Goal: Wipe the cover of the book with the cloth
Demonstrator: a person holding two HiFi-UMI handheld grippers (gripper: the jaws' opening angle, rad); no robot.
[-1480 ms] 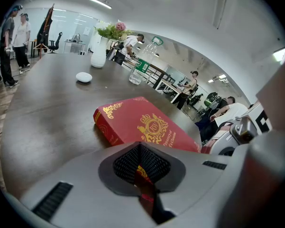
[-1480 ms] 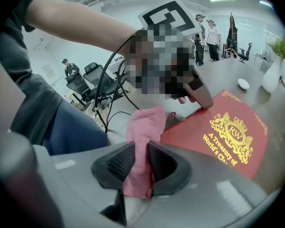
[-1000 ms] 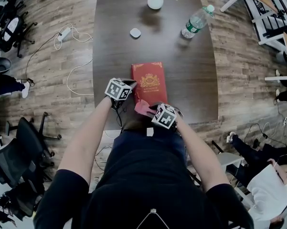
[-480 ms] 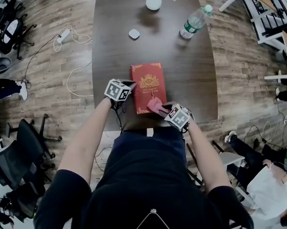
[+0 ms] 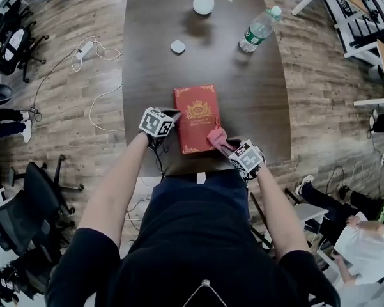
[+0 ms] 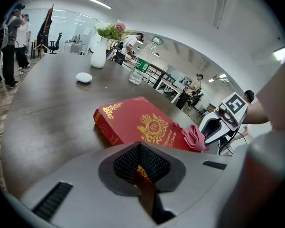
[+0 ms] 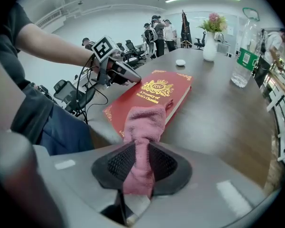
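Note:
A red book (image 5: 195,110) with gold print lies on the dark table (image 5: 255,101) near its front edge. My left gripper (image 5: 172,116) is shut on the book's left edge; red cover shows between its pads (image 6: 141,164). My right gripper (image 5: 233,147) is shut on a pink cloth (image 5: 216,135), whose free end rests on the book's near right corner. In the right gripper view the cloth (image 7: 143,125) runs from the jaws onto the book (image 7: 156,91), with the left gripper (image 7: 125,75) beyond. The left gripper view shows the book (image 6: 137,122) and the cloth (image 6: 193,137).
A white vase (image 5: 203,1) with flowers, a water bottle (image 5: 257,29) and a small white puck (image 5: 177,46) stand at the table's far end. Office chairs (image 5: 25,197) and cables lie on the floor to the left; people sit at the right.
My right gripper has dragged the cloth rightward across the book's near end, from its lower middle to its right corner. The left gripper and the book have stayed put.

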